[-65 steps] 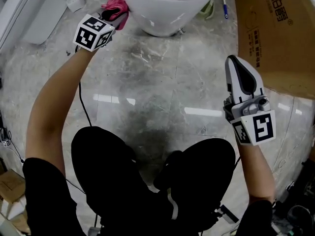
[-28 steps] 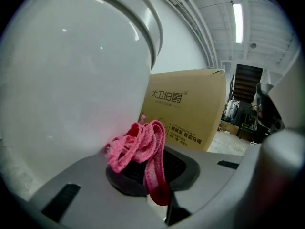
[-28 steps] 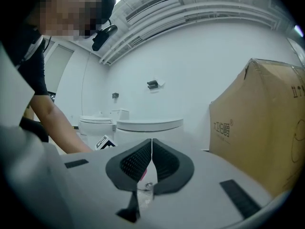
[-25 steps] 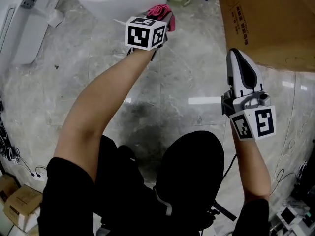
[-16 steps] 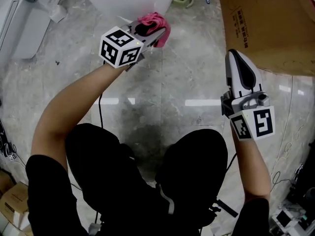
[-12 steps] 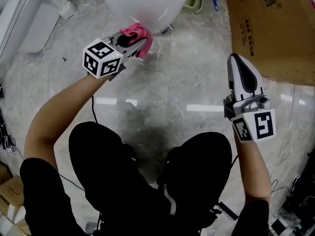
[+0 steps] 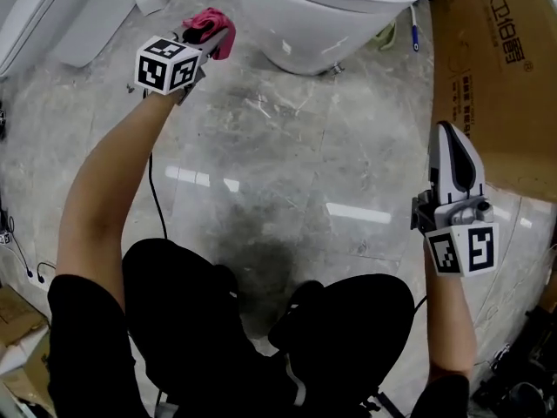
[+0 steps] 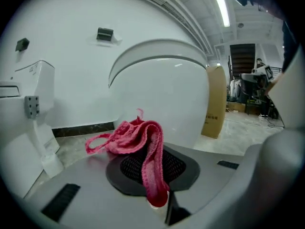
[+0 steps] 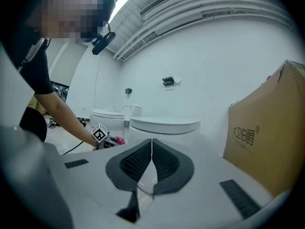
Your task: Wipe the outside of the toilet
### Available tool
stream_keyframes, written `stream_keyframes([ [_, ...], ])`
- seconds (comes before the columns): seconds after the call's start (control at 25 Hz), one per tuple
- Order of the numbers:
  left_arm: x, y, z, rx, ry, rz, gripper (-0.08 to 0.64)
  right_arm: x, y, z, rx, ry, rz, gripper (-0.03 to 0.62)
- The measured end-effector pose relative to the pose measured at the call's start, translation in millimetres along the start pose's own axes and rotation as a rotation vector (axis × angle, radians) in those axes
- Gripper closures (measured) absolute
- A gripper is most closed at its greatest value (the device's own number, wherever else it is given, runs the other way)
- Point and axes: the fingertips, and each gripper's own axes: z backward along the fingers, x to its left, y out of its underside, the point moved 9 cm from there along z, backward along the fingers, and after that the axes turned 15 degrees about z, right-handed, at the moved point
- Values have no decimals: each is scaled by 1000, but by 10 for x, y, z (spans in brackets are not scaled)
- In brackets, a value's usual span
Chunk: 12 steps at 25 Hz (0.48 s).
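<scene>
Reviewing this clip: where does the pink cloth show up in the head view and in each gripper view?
Head view: upper left, the pink cloth is pinched in the left claw, just left of the toilet bowl.
Left gripper view: centre, the cloth is draped between the jaws.
Right gripper view: a small pink spot left of centre.
Shared landmark: the white toilet bowl.

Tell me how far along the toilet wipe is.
Done: the left gripper is shut on the pink cloth. In hand: cloth held beside the toilet, contact unclear. To do: wiping; no wiped area is distinguishable. The right gripper is shut, empty, away over the floor.
</scene>
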Motion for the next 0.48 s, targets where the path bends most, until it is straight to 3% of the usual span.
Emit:
stream_keyframes([
  [0.2,86,-93,-296,-17,38,18,500,69,244,-19,53,-15,-4,560],
  [0.4,71,-85,-307,-99,96,151,500,91,399,-31,61,-15,-26,560],
  [0.48,2,-56,-325,-113,105,162,500,89,432,-60,55,-12,-33,560],
])
